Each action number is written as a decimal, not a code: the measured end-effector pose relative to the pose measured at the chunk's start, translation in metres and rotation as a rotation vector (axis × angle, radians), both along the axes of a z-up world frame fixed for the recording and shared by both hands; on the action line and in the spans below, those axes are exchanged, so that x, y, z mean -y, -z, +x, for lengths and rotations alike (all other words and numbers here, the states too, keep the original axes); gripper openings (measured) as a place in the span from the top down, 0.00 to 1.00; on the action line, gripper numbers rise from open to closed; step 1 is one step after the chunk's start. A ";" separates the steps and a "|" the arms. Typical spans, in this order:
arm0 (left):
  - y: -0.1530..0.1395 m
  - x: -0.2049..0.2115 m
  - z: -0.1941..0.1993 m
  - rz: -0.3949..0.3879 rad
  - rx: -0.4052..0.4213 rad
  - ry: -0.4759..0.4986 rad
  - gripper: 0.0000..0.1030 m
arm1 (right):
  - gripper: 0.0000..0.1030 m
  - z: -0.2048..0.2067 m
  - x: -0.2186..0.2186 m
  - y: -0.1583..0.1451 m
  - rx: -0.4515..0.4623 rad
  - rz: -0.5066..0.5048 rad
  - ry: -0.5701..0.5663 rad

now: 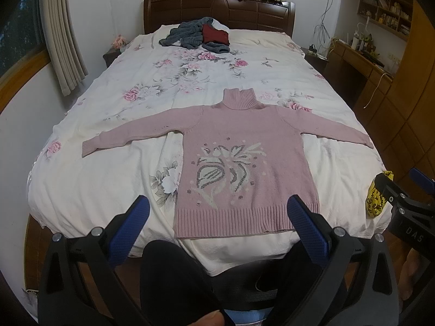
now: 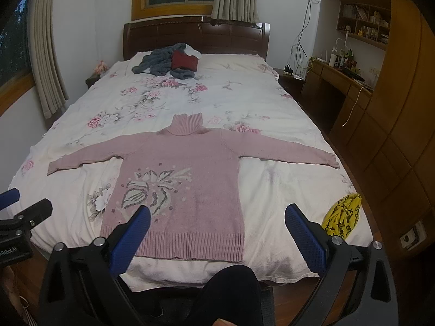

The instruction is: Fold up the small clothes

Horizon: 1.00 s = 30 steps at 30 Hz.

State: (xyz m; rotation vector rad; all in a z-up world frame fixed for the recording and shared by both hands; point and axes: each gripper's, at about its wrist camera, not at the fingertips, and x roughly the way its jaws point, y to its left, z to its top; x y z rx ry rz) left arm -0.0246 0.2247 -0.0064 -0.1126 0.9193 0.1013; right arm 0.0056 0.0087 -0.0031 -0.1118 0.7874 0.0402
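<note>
A pink turtleneck sweater [image 1: 244,146] [image 2: 187,168] with a grey and white leaf pattern lies flat, face up, on the bed, both sleeves stretched out sideways and its ribbed hem toward me. My left gripper [image 1: 218,203] hovers open above the foot of the bed, near the hem, holding nothing. My right gripper [image 2: 217,214] is also open and empty, held over the hem's right part. Each gripper shows at the edge of the other's view.
The bed [image 1: 114,179] [image 2: 282,195] has a white floral cover. A pile of grey and dark red clothes [image 1: 198,36] [image 2: 171,63] sits near the headboard. A yellow patterned cloth [image 1: 378,198] [image 2: 342,214] lies at the bed's near right corner. A desk [image 2: 337,81] stands at the right.
</note>
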 end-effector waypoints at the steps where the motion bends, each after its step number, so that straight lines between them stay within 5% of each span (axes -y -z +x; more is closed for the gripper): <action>1: 0.000 0.001 0.000 0.000 0.000 0.000 0.03 | 0.03 0.000 0.000 0.000 0.000 0.001 -0.001; 30: 0.002 -0.003 0.002 0.000 -0.008 0.000 0.03 | 0.03 0.004 0.003 0.011 -0.013 0.005 0.002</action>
